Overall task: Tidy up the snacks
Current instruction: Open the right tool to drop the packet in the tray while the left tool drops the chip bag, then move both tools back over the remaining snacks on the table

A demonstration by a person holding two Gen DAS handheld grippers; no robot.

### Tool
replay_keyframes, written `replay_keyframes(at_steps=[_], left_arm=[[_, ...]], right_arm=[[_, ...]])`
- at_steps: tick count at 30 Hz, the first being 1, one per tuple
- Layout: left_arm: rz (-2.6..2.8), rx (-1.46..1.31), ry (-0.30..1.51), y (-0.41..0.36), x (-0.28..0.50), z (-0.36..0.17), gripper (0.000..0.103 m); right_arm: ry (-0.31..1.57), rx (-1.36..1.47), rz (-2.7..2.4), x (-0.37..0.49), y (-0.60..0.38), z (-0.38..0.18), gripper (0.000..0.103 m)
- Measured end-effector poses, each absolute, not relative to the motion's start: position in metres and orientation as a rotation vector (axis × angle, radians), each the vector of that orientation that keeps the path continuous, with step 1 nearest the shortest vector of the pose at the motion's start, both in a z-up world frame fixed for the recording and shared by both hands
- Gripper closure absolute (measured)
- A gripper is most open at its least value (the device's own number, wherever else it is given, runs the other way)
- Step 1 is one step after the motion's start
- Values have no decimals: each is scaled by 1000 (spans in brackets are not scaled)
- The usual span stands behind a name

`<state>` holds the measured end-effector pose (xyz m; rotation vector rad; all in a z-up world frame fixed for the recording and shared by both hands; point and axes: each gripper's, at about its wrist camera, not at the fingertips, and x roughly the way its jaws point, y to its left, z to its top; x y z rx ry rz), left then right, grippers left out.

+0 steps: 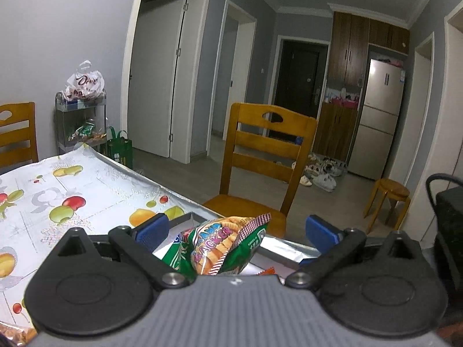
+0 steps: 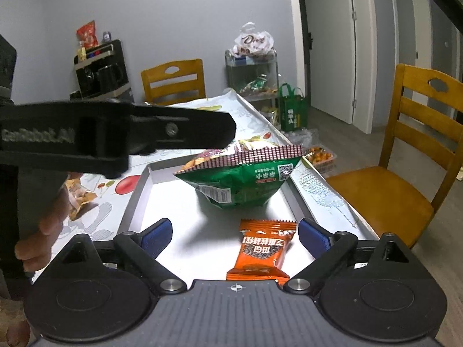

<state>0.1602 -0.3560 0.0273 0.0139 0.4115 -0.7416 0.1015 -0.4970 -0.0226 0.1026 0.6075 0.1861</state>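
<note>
A green cracker bag (image 2: pixel 240 179) stands in the grey tray (image 2: pixel 141 190) on the table. It also shows in the left wrist view (image 1: pixel 220 245), low between the fingers of my open left gripper (image 1: pixel 237 228), which do not touch it. From the right wrist view the left gripper's black body (image 2: pixel 115 136) hovers over the tray's far left. An orange snack packet (image 2: pixel 263 248) lies in the tray near its front, between the spread fingers of my open, empty right gripper (image 2: pixel 235 234).
The table carries a fruit-print cloth (image 1: pixel 72 190). A clear bag of snacks (image 2: pixel 79 199) lies left of the tray. Wooden chairs stand at the table's right (image 2: pixel 405 156) and far end (image 2: pixel 173 81). A metal rack (image 2: pixel 254 75) with snack bags stands behind.
</note>
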Motion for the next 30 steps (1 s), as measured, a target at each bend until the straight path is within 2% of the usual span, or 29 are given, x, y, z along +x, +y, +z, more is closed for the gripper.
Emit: replay_keyframes(at_steps=[30], left_arm=[[-674,15,307,-231,59,83,1]], right_arm=[[511,18,253,82,-424,22,2]])
